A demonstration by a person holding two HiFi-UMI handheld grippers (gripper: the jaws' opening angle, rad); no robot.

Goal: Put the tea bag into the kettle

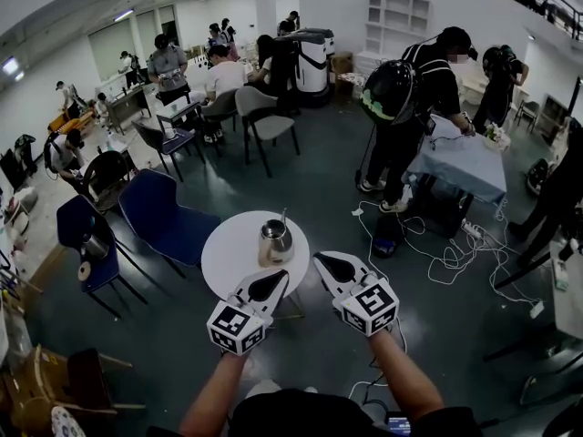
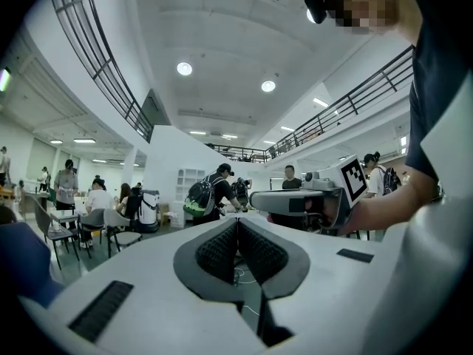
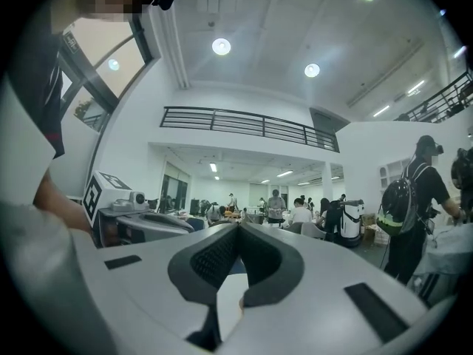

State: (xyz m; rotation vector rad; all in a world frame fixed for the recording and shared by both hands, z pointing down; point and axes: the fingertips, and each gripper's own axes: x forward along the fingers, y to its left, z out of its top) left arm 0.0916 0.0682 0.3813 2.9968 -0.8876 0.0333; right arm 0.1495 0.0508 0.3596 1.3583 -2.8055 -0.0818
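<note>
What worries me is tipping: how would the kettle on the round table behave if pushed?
The kettle looks shiny metal, so probably rigid and slippery. Its squat body suggests it would slide on the table rather than tip.

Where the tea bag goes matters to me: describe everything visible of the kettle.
The kettle is small, squat and rounded, of shiny metal, standing upright on the round white table, slightly right of its middle. A thin part sticks up from its top; whether it is open cannot be told. Only the table touches it.
</note>
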